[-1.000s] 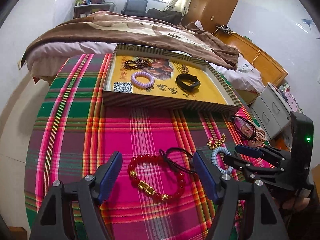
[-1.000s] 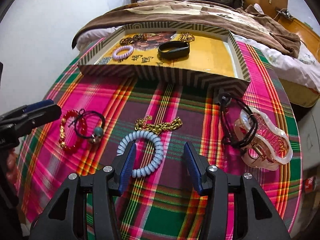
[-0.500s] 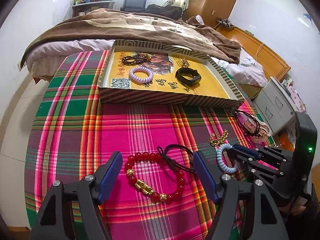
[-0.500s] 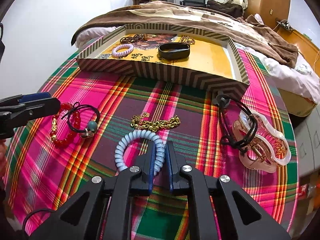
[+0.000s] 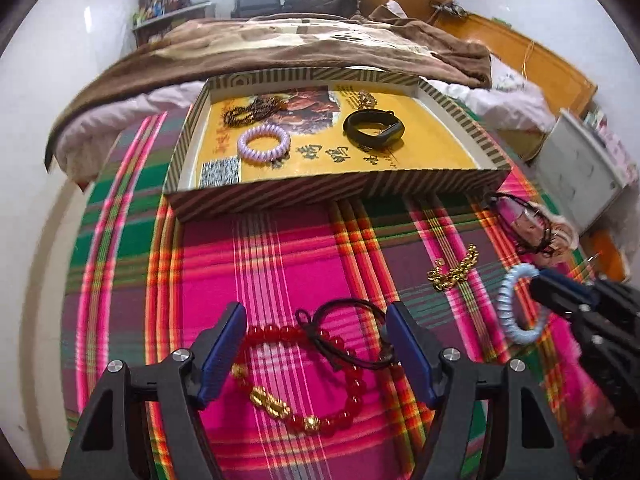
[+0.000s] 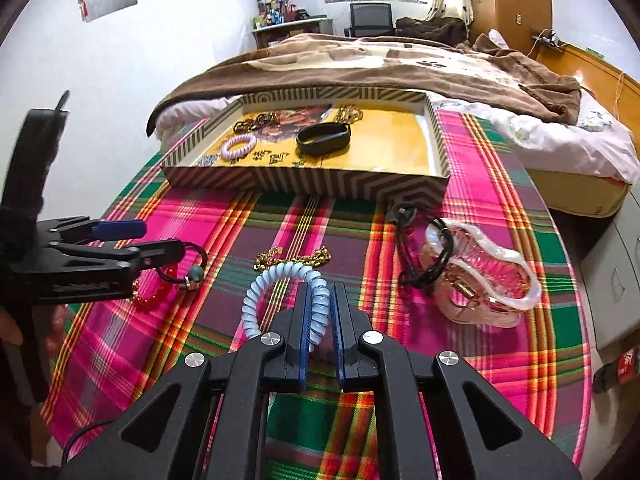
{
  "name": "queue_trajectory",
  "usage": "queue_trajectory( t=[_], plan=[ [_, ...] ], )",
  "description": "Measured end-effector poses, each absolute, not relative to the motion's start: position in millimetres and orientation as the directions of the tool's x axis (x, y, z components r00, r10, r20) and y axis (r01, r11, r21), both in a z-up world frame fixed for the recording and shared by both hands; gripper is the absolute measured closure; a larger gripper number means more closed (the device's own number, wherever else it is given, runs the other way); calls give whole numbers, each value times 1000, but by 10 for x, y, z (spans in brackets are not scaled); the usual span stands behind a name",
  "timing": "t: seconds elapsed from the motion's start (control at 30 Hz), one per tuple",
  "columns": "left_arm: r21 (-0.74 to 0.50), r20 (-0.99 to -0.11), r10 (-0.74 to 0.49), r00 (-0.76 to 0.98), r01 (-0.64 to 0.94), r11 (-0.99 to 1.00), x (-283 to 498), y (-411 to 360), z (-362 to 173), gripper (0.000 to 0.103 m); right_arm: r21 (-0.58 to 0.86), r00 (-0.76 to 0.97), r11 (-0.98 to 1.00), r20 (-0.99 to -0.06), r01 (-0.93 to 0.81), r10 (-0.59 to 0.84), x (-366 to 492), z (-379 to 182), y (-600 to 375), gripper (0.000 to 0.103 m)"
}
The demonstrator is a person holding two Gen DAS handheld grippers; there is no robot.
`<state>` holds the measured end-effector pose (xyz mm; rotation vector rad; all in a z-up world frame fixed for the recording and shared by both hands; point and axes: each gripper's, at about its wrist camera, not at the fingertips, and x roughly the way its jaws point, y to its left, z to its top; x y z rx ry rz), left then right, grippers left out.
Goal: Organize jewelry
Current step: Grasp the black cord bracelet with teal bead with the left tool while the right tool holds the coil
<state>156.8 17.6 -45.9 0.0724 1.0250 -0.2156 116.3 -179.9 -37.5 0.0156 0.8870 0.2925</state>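
Note:
My right gripper is shut on a light blue coil bracelet, lifted a little off the plaid cloth; it also shows in the left wrist view. My left gripper is open, its fingers on either side of a red bead bracelet and a black cord. A striped tray at the back holds a purple coil bracelet, a black band and a dark bead bracelet.
A gold chain lies on the cloth ahead of my right gripper. A pink hair claw with a black cord lies at the right. A bed with a brown blanket stands behind the table.
My right gripper has shut on the blue coil bracelet and raised it slightly. My left gripper has stayed open over the red bracelet, tilting a little toward it.

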Motion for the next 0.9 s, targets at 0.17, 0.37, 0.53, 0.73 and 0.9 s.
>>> queue_trajectory(
  t=[0.17,0.37,0.53,0.73,0.9],
  plan=[
    [43,-876,-84,475,249,968,1635,51,-548,48,158,593,958,-758,-238,272,1148,-375,-1842,93],
    [74,-886,-63,460,274,959,1628,6,-619,54,174,594,956,-752,-237,284,1148,-368,-1879,93],
    [68,-887,-82,454,306,950,1634,-41,-612,67,180,594,954,-750,-240,291,1152,-370,-1864,93],
    [56,-884,-117,452,351,935,1619,-154,-616,95,180,598,954,-746,-241,293,1144,-344,-1855,93],
    [10,-878,-155,454,339,941,1598,-116,-596,99,181,600,953,-744,-241,293,1141,-329,-1849,93]
  ],
)
